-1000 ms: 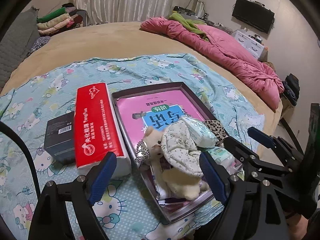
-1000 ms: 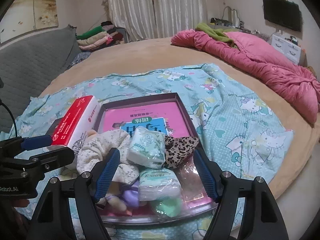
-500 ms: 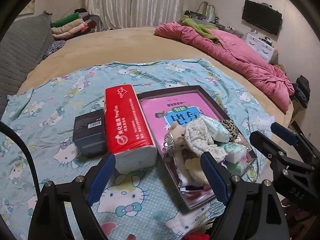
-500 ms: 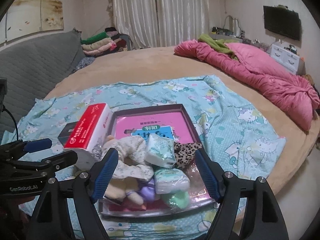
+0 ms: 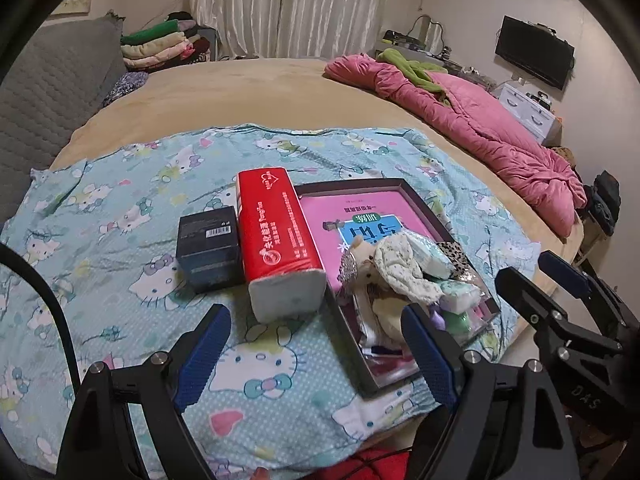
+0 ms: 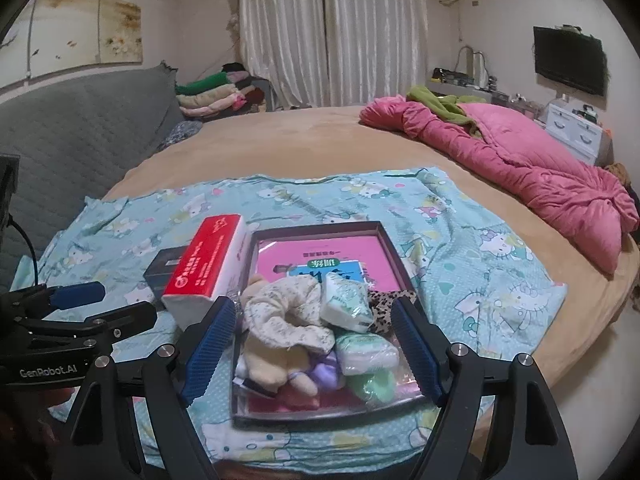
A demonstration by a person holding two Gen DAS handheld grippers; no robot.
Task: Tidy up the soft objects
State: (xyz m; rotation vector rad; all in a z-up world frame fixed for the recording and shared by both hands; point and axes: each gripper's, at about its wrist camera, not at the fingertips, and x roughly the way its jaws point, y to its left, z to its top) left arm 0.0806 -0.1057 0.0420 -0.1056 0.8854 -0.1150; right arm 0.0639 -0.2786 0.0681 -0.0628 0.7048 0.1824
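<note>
A dark shallow box with a pink booklet lies on a blue Hello Kitty sheet. Its near end holds a pile of soft things: a floral cloth, a plush toy, tissue packs, a leopard-print piece. A red tissue pack lies left of the box. My left gripper is open and empty, held above the sheet before the pile. My right gripper is open and empty, above the box's near end.
A small black box lies left of the red pack. A pink quilt is bunched at the bed's right side. Folded clothes are stacked at the back. The bed edge is close on the right.
Both grippers have drawn back and up from the box, so the pile looks smaller and farther. Both stay open and empty.
</note>
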